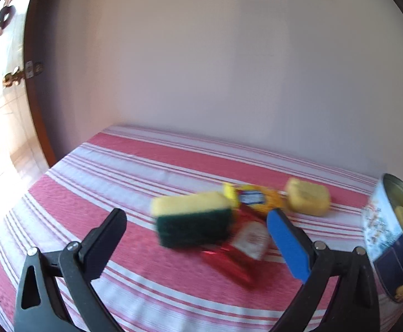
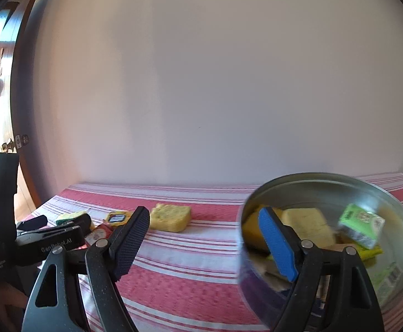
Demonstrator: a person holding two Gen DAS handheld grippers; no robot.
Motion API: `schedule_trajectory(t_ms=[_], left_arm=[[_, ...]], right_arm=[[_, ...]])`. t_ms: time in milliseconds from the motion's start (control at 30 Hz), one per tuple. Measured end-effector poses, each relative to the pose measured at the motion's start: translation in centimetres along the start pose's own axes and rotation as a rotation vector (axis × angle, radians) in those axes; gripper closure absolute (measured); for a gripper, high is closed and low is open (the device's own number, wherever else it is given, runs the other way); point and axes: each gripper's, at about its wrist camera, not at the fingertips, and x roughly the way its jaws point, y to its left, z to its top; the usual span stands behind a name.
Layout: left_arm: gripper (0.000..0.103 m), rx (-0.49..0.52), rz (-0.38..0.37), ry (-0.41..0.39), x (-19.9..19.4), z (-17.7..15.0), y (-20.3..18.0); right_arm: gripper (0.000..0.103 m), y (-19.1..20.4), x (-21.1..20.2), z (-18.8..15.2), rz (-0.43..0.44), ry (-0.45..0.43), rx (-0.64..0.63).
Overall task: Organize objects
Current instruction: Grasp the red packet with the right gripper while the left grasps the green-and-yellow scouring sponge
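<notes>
The left gripper [image 1: 196, 229] is hovering over the striped tablecloth [image 1: 118, 171] with its jaws apart; a blurred yellow-and-green sponge [image 1: 193, 221] is showing between them, though contact is hard to judge. Behind it a red packet [image 1: 229, 262] is lying smeared by motion, beside a yellow bottle [image 1: 254, 197] and a yellow sponge [image 1: 308, 196]. At the right edge the tin [image 2: 284, 188] is being cut off. The right gripper [image 2: 204, 238] is spread wide, its blue finger [image 2: 277, 243] overlapping the tin's rim, hiding part of the contents.
</notes>
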Motion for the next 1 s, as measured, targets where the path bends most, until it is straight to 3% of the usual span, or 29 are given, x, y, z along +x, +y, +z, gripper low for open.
schedule_trajectory(t_ms=[233, 567, 867, 1000], left_arm=[[0.001, -0.073, 0.078, 0.014, 1.5, 1.3, 4.8], [0.001, -0.182, 0.123, 0.006, 2.4, 2.5, 9.8], [0.001, -0.161, 0.110, -0.040, 2.3, 3.2, 10.0], [0.001, -0.162, 0.062, -0.050, 2.2, 3.4, 9.9]], right_arm=[[0.020, 2.6, 3.7, 0.0, 0.089, 0.096, -0.007], [0.020, 9.2, 8.8, -1.3, 0.273, 0.326, 0.008], [0.021, 13.9, 13.7, -3.0, 0.232, 0.515, -0.003], [0.020, 14.6, 14.7, -3.0, 0.211, 0.526, -0.010]])
